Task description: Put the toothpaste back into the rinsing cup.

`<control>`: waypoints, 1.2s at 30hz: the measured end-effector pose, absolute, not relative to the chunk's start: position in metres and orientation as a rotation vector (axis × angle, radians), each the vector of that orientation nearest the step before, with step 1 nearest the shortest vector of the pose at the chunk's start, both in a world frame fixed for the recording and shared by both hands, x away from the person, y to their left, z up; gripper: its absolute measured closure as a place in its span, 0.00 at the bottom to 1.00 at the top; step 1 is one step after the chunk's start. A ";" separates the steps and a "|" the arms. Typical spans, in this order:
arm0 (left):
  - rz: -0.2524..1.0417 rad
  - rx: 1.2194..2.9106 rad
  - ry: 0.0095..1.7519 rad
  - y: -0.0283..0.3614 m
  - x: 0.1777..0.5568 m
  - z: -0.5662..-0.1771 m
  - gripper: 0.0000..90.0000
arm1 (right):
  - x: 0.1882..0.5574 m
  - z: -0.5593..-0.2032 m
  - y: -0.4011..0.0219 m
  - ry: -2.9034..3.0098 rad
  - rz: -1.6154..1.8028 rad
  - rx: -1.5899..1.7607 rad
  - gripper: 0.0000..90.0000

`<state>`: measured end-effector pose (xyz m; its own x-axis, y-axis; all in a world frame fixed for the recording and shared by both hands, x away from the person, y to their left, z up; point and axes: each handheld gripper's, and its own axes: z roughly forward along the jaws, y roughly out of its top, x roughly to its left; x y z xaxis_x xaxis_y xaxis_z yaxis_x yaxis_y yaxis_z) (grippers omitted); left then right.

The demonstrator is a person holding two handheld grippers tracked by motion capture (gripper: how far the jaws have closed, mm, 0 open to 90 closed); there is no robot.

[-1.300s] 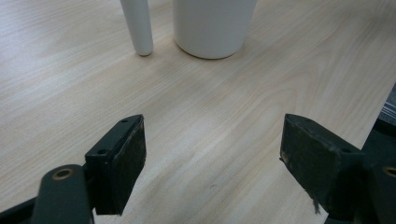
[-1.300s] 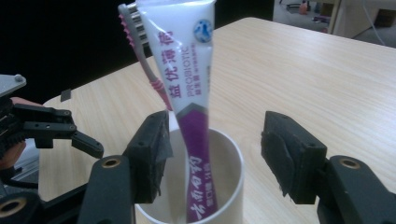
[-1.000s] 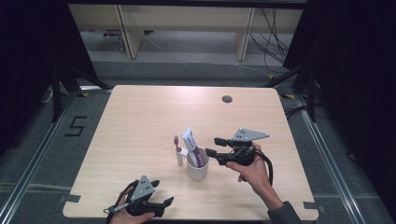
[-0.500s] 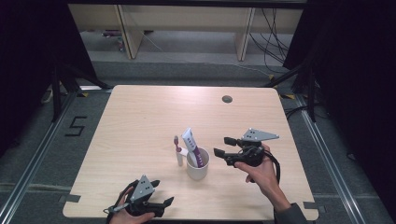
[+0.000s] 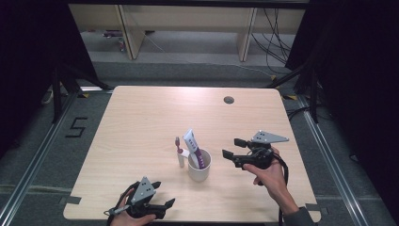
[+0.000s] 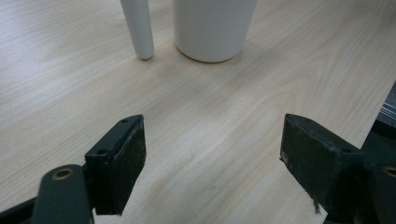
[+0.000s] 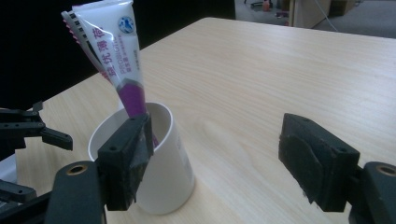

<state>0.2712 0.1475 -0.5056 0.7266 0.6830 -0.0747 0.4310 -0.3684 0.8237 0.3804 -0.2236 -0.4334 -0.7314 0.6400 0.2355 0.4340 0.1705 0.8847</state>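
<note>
Overhead and tool cameras (sharing cup [image 5: 199,165]).

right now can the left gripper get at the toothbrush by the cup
Probably yes. The left gripper sits open at the near table edge, with bare tabletop between it and the toothbrush, which stands on the cup's left side. The right gripper is over on the cup's other side, out of the way.

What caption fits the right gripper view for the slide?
Right gripper, its jaws just opened and empty, beside a white cup holding a toothpaste tube.
</note>
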 end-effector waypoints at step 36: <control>0.355 2.024 0.865 0.148 0.273 -0.507 0.25 | 0.357 -0.448 -0.278 2.199 1.564 1.191 0.28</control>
